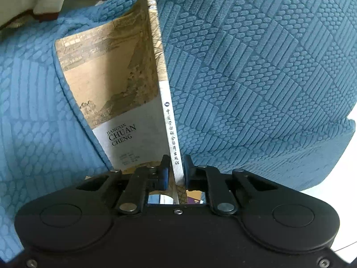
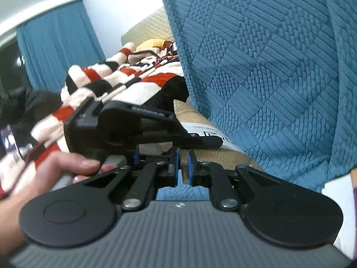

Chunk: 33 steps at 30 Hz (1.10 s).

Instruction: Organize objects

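The blue quilted cover (image 1: 256,67) filled most of both frames. The book (image 1: 116,84), centre-left in the left view, stood partly open on it: beige landscape cover, white spine with printed characters. It was judged light, stiff at the spine, floppy in the cover. The left hand-held gripper (image 1: 176,167) gripped the spine's lower end, the soundest hold. The right hand-held gripper (image 2: 183,164) pinched the book's edge, jaws narrow.

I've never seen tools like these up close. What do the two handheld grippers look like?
Both are black, with two round discs, jointed link arms with silver pivot pins, and blue-padded fingers. The left gripper has a smooth black body; in the right wrist view its side carries small pale lettering. The right gripper has a ribbed grey body.
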Each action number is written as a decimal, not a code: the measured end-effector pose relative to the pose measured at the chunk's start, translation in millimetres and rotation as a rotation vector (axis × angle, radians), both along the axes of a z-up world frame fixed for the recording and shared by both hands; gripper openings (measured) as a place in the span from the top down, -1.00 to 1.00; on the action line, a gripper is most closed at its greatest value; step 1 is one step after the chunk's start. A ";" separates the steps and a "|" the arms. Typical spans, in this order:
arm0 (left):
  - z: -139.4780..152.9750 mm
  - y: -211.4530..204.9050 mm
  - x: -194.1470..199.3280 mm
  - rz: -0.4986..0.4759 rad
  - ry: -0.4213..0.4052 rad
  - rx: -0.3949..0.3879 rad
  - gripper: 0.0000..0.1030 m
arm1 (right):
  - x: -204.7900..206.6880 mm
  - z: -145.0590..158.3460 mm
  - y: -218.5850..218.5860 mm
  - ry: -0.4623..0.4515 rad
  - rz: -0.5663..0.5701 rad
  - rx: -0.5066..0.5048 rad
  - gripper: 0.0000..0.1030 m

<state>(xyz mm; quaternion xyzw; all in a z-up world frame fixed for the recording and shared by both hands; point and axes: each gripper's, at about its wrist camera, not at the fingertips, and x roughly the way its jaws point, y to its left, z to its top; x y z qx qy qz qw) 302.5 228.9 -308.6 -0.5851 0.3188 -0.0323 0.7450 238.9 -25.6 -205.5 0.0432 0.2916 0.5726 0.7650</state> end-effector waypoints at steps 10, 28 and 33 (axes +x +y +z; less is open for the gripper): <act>8.9 -0.3 -4.3 -0.005 0.005 0.038 0.81 | -1.3 -1.7 -34.1 0.352 -0.191 0.130 0.42; 9.9 14.9 -25.7 0.049 0.019 -0.058 0.84 | 20.2 -108.6 -34.1 1.090 -0.566 0.489 -0.50; 14.7 28.5 -37.9 0.096 0.022 -0.048 0.86 | 34.7 -115.5 -14.0 1.107 -0.584 0.467 -0.47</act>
